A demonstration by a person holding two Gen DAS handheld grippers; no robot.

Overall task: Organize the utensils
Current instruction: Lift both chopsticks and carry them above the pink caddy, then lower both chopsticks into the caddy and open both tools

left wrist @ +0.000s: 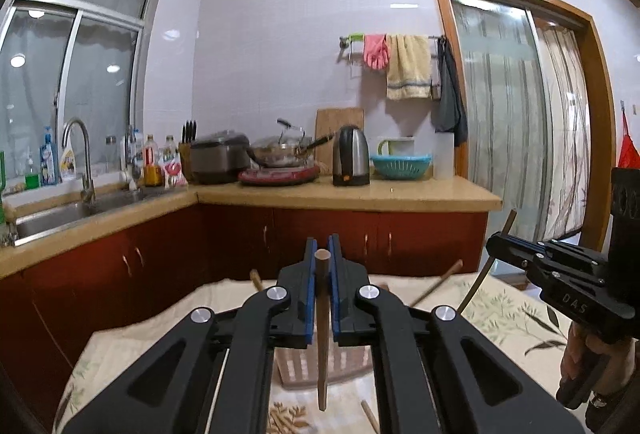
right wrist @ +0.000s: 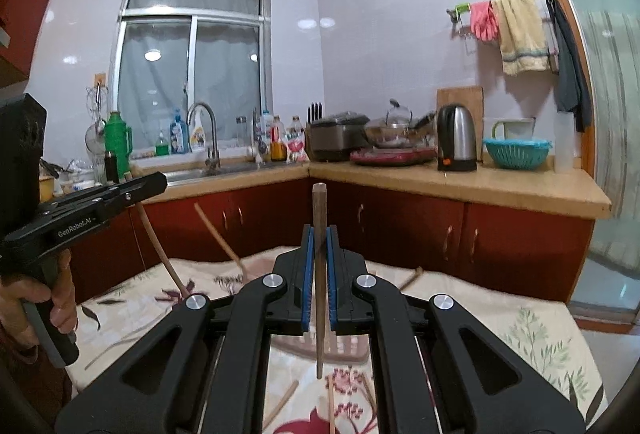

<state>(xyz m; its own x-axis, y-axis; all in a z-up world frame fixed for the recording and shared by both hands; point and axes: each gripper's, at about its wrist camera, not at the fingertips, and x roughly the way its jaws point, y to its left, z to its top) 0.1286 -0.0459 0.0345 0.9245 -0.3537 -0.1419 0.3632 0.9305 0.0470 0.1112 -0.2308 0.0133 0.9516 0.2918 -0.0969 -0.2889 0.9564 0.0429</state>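
Floral tablecloth [right wrist: 532,334] beneath gripped chopsticks [right wrist: 319,274].

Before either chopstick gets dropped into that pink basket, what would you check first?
1. Left gripper holds its chopstick: ok.
2. Right gripper holds its chopstick: ok.
3. Both sticks roughly upright, tips down: ok.
4. Pink basket lies below the left stick: ok.
5. Whether the tips are right over the opening: cannot tell.
6. All utensils gathered: not ok, loose chopsticks remain on the tablecloth.
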